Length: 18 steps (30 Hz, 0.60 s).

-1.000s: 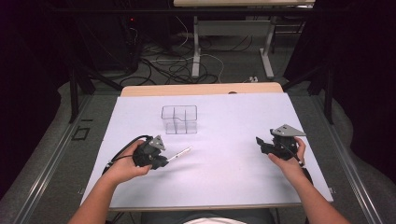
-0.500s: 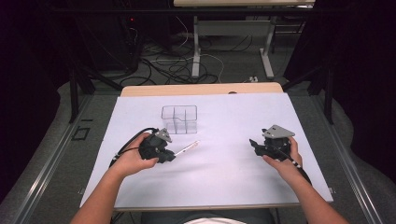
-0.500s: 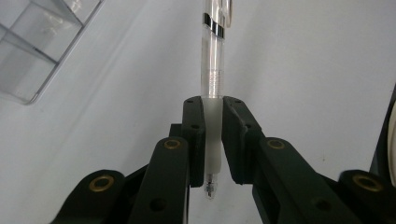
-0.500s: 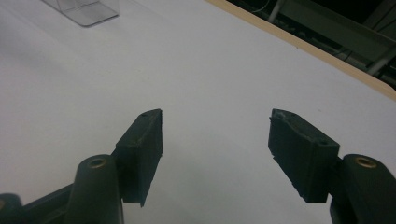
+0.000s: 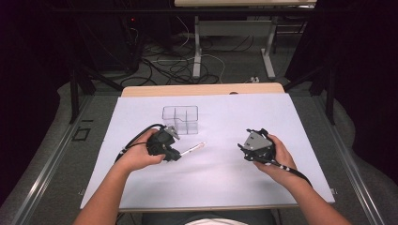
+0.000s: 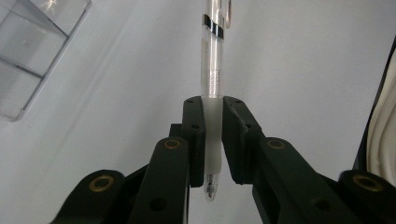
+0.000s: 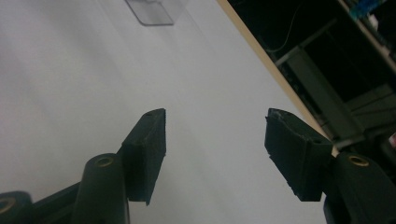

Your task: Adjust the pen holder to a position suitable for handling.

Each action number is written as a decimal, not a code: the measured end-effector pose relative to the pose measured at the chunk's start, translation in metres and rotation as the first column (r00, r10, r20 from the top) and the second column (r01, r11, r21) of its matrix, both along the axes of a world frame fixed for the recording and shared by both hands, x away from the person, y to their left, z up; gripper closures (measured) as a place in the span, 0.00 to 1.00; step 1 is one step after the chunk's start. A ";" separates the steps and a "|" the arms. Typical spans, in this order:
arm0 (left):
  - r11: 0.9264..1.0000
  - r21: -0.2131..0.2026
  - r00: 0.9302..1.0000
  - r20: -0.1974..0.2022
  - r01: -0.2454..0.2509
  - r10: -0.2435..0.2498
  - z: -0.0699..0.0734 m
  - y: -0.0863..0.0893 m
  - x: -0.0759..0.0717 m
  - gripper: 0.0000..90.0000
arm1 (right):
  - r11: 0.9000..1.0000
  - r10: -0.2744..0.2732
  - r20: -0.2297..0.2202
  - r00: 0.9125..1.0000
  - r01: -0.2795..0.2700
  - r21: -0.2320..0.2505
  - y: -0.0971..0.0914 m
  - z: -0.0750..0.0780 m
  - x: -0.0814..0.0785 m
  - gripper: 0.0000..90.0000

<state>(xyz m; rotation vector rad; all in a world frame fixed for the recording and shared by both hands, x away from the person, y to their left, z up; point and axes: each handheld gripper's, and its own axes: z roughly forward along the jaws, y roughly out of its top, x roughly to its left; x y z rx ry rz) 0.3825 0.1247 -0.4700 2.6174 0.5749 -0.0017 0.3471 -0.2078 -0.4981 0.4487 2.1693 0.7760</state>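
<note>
Left claw (image 6: 212,140) grips a clear pen (image 6: 214,60); right claw (image 7: 215,154) gapes, closing.

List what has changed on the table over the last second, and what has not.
The left gripper, shut on the clear pen, has moved forward and inward, toward the clear divided box. The right gripper has slid inward toward the table's middle; its jaws have just been closing, with nothing between them. The box and the white sheet stayed put, and the pen is still held.
</note>
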 end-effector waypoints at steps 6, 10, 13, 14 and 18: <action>1.000 0.011 1.000 0.005 0.018 -0.018 0.005 -0.014 0.001 0.89 | 0.988 0.107 0.114 0.988 -0.092 -0.128 0.025 0.014 -0.009 0.40; 0.999 0.017 0.999 0.000 0.035 -0.035 0.005 -0.022 0.002 0.89 | 0.977 0.157 0.125 0.980 -0.136 -0.167 0.039 0.015 -0.015 0.35; 0.999 0.024 0.999 0.000 0.041 -0.041 0.004 -0.025 0.004 0.89 | 0.956 0.212 0.129 0.969 -0.178 -0.235 0.046 0.012 -0.017 0.33; 0.999 0.023 0.999 -0.004 0.039 -0.039 0.004 -0.026 0.004 0.89 | 0.953 0.210 0.122 0.970 -0.175 -0.249 0.048 0.011 -0.019 0.33; 0.999 0.030 0.999 -0.023 0.040 -0.039 0.003 -0.029 0.007 0.89 | 0.942 0.262 0.115 0.958 -0.228 -0.248 0.052 0.004 -0.023 0.36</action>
